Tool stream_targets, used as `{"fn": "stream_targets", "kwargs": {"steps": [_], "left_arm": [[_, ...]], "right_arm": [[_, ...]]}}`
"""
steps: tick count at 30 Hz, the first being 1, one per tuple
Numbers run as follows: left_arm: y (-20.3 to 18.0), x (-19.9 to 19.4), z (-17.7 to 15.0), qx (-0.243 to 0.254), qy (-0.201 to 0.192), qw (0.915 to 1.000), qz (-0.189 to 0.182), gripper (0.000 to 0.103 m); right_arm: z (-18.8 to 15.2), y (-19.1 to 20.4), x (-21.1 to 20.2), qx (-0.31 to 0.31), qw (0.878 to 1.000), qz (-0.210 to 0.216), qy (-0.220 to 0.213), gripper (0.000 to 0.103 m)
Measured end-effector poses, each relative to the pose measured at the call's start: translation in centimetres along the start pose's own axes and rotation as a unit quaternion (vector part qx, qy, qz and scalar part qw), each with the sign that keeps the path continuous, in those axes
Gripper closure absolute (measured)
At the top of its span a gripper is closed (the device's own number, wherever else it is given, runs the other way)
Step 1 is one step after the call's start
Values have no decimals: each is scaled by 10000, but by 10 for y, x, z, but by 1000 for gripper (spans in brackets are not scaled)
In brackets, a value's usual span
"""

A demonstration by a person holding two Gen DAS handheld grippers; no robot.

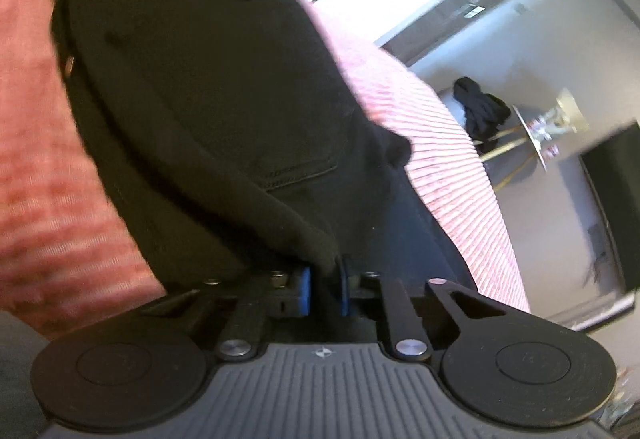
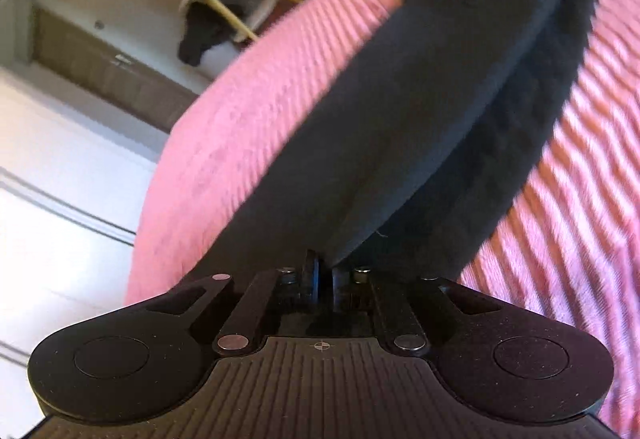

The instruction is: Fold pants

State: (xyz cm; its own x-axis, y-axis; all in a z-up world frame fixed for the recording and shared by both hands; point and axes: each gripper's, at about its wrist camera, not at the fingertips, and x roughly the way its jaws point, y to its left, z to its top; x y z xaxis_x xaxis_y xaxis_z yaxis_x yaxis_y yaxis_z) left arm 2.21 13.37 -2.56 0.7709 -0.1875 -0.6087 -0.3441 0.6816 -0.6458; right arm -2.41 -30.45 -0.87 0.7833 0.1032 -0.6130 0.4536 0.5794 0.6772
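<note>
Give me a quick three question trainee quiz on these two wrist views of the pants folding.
1. True or false: the left claw is shut on the black pants.
2. What does the right claw grip?
A. the pink bedspread
B. black pants fabric
C. nothing
3. What lies under the pants?

Key:
1. True
2. B; the fabric runs into the shut pads.
3. A pink ribbed bedspread.
</note>
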Motion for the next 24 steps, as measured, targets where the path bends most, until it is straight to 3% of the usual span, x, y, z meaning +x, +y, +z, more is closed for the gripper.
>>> {"fn": "stream_targets", "kwargs": {"steps": [3, 6, 12, 14, 17, 19, 22, 24], "left_arm": [[-14, -19, -3, 608, -184, 9979, 93, 91], [-19, -26, -6, 907, -94, 9953, 326, 91], [-18, -20, -13, 1030, 275, 9911, 798, 90], [-13, -15, -9, 863, 392, 9915, 889, 85], [0, -12, -2, 360, 557, 9934, 938, 66], [7, -24, 4, 71, 464, 9953, 848, 37], [3, -44, 11, 110, 148, 9945, 1035, 32], [2, -63, 16, 142, -322, 9931, 1116, 24]], "right_arm": [[-1, 6, -7, -216, 9997, -116, -25, 95], [-1, 13, -6, -370, 9984, -427, 66, 95], [-3, 29, 3, -869, 9910, -1011, 121, 93], [-3, 25, 8, -844, 9884, -1224, 306, 83], [0, 15, 2, -489, 9930, -1028, 310, 59], [2, 12, -11, -349, 9950, -908, 224, 50], [1, 15, -29, -501, 9949, -876, 72, 46], [-4, 27, -40, -934, 9926, -739, -217, 46]]}}
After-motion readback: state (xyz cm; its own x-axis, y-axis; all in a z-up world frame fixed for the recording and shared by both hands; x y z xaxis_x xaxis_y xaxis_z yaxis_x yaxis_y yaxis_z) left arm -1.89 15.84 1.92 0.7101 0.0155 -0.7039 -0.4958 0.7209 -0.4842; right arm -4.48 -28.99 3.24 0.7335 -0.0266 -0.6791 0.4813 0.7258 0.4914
